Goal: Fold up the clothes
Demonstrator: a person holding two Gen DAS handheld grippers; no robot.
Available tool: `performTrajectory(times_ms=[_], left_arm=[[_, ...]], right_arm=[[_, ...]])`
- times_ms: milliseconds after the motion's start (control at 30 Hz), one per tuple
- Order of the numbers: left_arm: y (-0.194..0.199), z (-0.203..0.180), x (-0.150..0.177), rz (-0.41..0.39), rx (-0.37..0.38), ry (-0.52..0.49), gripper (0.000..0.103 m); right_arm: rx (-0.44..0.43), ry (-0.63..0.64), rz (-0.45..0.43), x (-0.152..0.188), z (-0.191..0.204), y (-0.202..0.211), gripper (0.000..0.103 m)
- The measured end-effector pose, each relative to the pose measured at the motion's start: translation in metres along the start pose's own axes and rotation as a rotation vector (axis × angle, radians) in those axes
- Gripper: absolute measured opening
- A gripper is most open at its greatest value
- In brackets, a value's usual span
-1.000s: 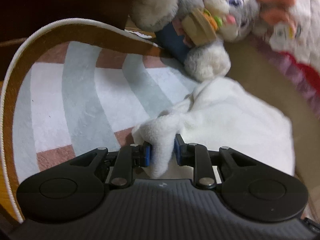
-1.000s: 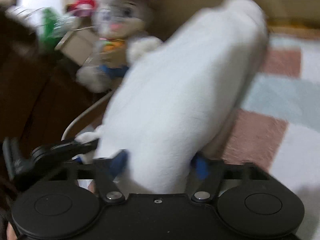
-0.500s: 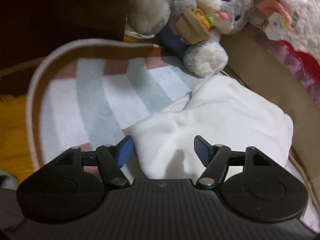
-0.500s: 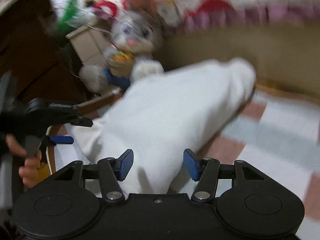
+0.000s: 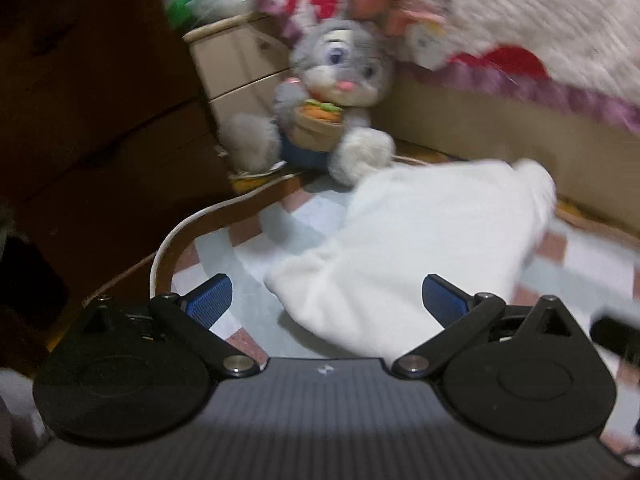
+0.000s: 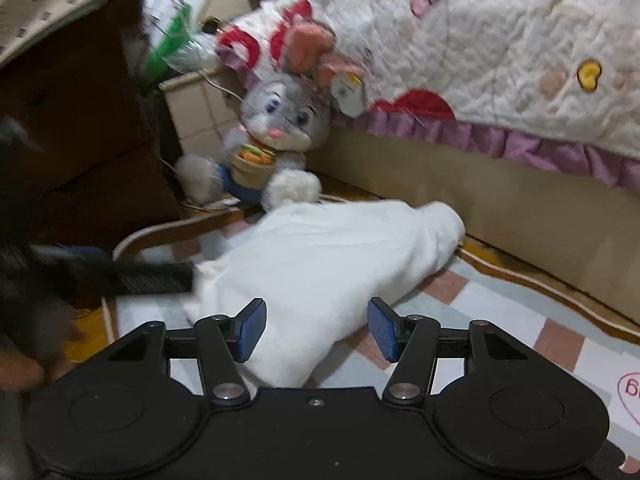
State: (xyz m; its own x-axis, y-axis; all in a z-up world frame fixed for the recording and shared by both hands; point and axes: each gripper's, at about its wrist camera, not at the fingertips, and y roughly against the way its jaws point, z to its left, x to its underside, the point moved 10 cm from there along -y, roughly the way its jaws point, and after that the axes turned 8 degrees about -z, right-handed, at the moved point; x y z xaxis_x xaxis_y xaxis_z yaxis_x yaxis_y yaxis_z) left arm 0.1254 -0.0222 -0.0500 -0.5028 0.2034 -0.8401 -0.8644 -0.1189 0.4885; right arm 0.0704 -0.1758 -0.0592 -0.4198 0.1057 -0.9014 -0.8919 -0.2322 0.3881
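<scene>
Lying ahead of both opening, empty claws, left claw (image 5: 325,300) and right claw (image 6: 316,328), the white garment (image 6: 328,264) stretched away rightward; right nearer.

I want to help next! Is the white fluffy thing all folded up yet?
Nearly, it seems. The white garment lies on the checked rug doubled over in one thick bundle near the toy rabbit. Nothing is in hand: the left gripper and right gripper are both opening, pads clear of the cloth. The bundle looks lumpy and slanted, so another fold or some tidying may be left.
</scene>
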Motion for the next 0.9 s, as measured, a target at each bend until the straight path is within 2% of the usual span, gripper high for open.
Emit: performTrajectory(times_ms=[133, 233, 367, 467, 633, 767, 900], left_arm=[[0.029, -0.014, 0.024, 0.030, 0.008, -0.035, 0.103], [0.045, -0.021, 0.033, 0.038, 0.078, -0.014, 0.103], [0.061, -0.025, 0.035, 0.049, 0.181, 0.069, 0.103], [0.068, -0.024, 0.032, 0.030, 0.194, 0.091, 0.103], [0.071, -0.025, 0.028, 0.009, 0.190, 0.083, 0.103], [0.062, -0.029, 0.034, 0.039, 0.173, 0.104, 0.103], [0.058, -0.036, 0.042, 0.067, 0.191, 0.109, 0.103]], right_arm=[[0.060, -0.003, -0.003, 0.002, -0.001, 0.026, 0.065], [0.089, -0.014, -0.007, 0.008, -0.003, 0.041, 0.066], [0.159, -0.011, -0.028, 0.015, -0.008, 0.062, 0.067], [0.163, -0.057, -0.061, 0.017, -0.011, 0.074, 0.075], [0.176, -0.083, -0.086, 0.017, -0.013, 0.085, 0.075], [0.186, -0.085, -0.085, 0.018, -0.014, 0.085, 0.077], [0.243, -0.046, -0.081, 0.026, -0.013, 0.080, 0.077]])
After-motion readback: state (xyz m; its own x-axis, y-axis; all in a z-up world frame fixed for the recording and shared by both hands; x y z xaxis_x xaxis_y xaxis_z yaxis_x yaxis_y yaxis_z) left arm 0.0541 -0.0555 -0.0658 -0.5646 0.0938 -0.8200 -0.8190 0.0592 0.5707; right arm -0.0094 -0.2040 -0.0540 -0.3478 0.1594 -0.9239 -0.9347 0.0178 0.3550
